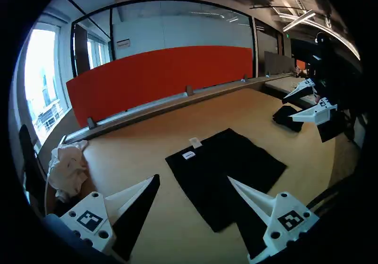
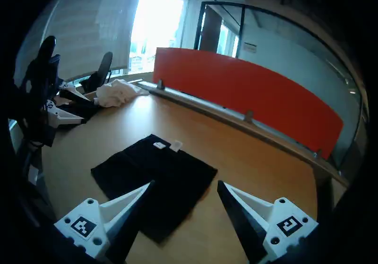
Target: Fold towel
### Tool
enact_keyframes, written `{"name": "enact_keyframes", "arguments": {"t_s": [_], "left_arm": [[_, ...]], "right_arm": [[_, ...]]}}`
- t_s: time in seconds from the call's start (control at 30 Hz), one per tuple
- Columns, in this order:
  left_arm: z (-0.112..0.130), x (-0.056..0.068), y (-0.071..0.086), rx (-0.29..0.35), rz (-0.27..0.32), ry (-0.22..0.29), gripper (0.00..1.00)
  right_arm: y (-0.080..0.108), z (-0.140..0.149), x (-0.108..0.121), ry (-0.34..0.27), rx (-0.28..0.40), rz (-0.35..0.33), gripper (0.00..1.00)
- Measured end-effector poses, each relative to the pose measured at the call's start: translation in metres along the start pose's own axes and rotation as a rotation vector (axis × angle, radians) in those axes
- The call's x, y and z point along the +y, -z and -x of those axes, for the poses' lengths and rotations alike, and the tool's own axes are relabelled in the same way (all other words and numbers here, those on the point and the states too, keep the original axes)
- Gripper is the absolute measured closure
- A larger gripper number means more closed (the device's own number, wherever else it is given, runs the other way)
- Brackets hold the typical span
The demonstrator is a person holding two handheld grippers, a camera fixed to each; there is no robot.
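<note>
Table (image 1: 156, 141), light wood, lay beneath and ahead of the fingers (image 1: 137, 202) of the left gripper (image 1: 193, 177). Orange partition (image 1: 160, 74) stood along its far edge, well beyond the fingertips. Crumpled white cloth (image 1: 68, 167) lay on the table just outside the left-hand finger, with a bright window (image 1: 40, 89) far beyond it.

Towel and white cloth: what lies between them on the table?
Bare table lies between the towel and the white cloth, in the right gripper view.

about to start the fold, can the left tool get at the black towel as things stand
Likely yes: the left tool is open, aimed at the black towel, which lies flat on the wooden table with nothing in between.
</note>
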State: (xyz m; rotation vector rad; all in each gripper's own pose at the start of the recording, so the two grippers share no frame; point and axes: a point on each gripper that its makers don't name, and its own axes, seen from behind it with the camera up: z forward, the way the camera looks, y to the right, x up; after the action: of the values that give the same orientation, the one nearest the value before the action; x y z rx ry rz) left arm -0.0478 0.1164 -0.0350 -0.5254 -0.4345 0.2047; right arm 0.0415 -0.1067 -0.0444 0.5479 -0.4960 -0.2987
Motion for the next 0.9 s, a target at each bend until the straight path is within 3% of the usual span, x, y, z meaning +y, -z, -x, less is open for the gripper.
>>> {"name": "enact_keyframes", "arguments": {"t_s": [0.37,0.9], "left_arm": [[0.037,0.02,-0.015,-0.068,0.049,-0.019,0.05],[0.089,0.035,-0.04,-0.157,0.09,-0.013,0.05]], "right_arm": [[-0.021,0.046,-0.016,-0.002,-0.066,-0.04,0.0],[-0.048,0.102,-0.043,-0.005,-0.16,-0.098,0.0]]}}
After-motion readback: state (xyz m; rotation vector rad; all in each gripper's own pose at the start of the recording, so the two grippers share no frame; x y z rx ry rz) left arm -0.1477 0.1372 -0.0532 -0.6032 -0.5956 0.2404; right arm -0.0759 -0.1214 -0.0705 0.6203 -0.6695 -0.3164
